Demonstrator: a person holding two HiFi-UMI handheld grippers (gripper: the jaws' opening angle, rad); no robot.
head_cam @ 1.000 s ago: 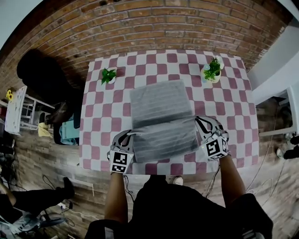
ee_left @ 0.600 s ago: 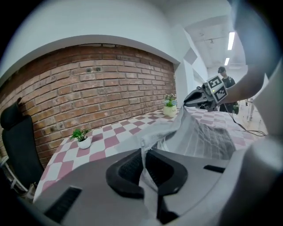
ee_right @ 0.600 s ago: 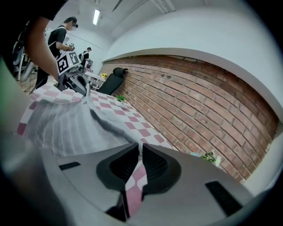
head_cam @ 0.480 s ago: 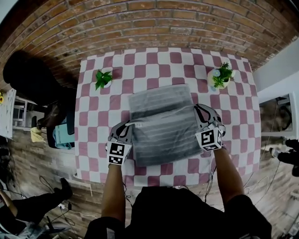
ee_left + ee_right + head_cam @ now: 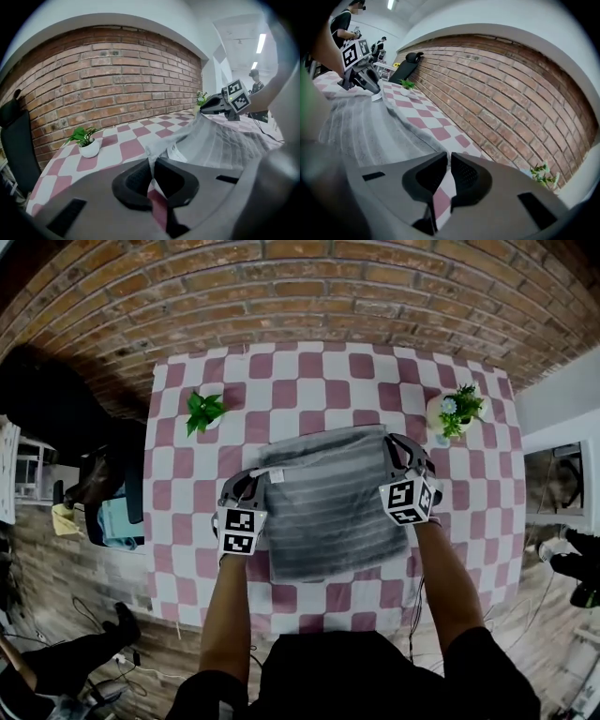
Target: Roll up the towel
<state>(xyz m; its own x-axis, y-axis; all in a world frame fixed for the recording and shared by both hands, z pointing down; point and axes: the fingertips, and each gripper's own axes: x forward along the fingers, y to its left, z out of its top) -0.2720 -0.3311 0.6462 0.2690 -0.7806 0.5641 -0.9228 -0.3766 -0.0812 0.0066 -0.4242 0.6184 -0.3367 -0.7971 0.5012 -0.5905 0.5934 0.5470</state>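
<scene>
Being pinched at two corners by the left gripper [image 5: 262,478] and right gripper [image 5: 391,442], the towel [image 5: 328,507] is being folded double, rolling unstarted.

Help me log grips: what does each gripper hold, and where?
The grey striped towel: left gripper pinches its far left corner, right gripper its far right corner.

Left gripper [image 5: 152,165] pinches towel [image 5: 225,145] corner, seemingly raised.

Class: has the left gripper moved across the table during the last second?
Yes. The left gripper, shut on the towel, moved away from the near edge of the table, toward the potted plant.
</scene>
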